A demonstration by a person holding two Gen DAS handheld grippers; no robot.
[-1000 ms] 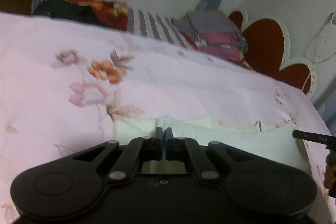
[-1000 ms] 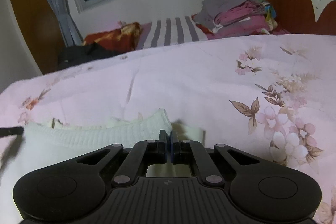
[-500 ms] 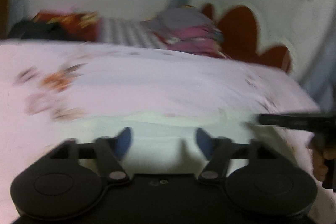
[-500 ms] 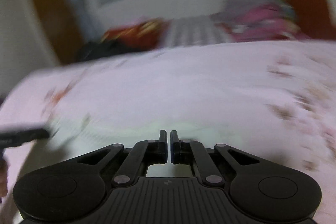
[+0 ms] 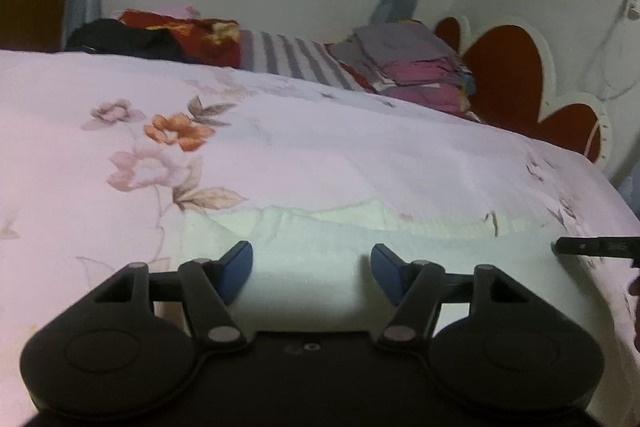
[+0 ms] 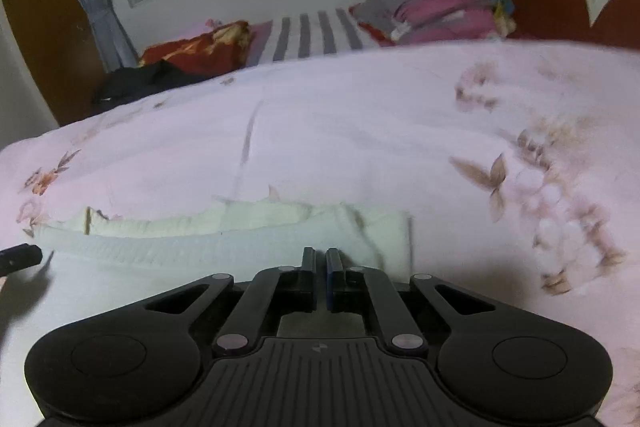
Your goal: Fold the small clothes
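the white garment [image 5: 320, 267] lay on the floral bed cover [image 5: 320, 155] with one fold seemingly made and more likely left, the left tongs [image 5: 312, 273] spread and closing on nothing, the right tongs [image 6: 321, 277] shut, whether pinching its edge unclear.

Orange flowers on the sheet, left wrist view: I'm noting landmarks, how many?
1: the orange flower on the sheet, upper left, between paler pink blooms. The grippers may hide more.

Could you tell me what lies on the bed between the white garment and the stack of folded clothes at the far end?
Only bare floral bedspread lies between the white garment and the stack of folded clothes, as the right wrist view shows.
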